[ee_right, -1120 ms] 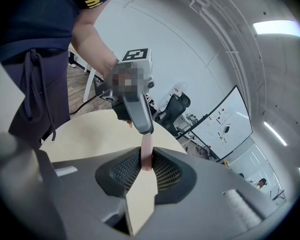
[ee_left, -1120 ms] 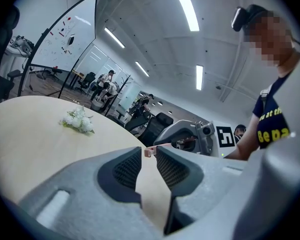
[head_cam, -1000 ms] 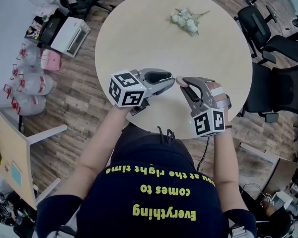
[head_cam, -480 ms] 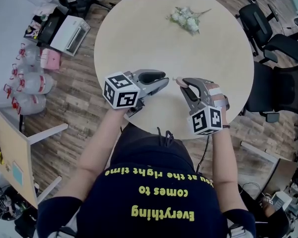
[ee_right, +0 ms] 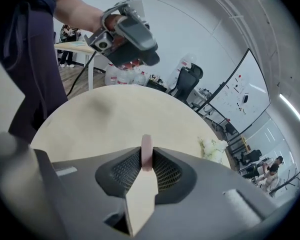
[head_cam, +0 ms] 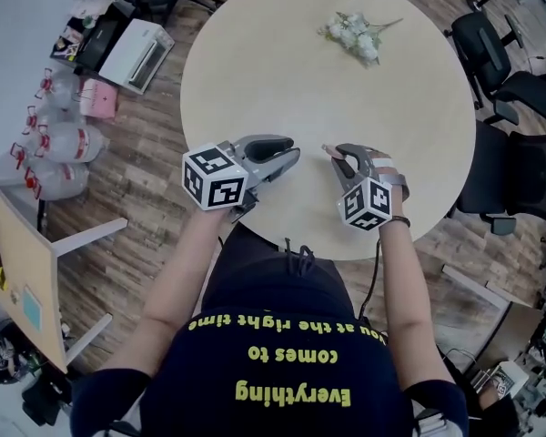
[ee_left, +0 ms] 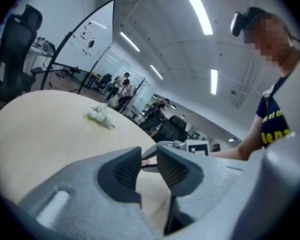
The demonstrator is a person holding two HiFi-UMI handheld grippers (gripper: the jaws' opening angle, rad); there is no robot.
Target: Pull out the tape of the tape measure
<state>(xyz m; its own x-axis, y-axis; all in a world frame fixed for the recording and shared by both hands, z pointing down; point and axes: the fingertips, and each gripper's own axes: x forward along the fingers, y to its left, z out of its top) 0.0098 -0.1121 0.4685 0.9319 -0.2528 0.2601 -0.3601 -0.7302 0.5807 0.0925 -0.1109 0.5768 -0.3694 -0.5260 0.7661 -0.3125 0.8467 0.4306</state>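
A small pink round tape measure (head_cam: 330, 150) stands on edge between the pads of my right gripper (head_cam: 338, 155), which is shut on it low over the near part of the round table (head_cam: 300, 80). In the right gripper view the pink case (ee_right: 146, 151) sticks up from the jaws of that gripper (ee_right: 146, 166). My left gripper (head_cam: 297, 156) points at it from the left, a short gap away. Its jaws (ee_left: 149, 164) stand slightly apart with nothing between them. Through that gap the pink case (ee_left: 144, 160) shows. I see no drawn tape.
A bunch of white flowers (head_cam: 357, 36) lies at the table's far side. Office chairs (head_cam: 519, 162) stand to the right. A white printer (head_cam: 132, 48) and water bottles (head_cam: 59, 148) are on the floor at the left. The person's body is close to the near edge.
My right gripper has dropped toward the tabletop with the pink case. My left gripper has drawn back to the left, so the gap between the two tips has widened.
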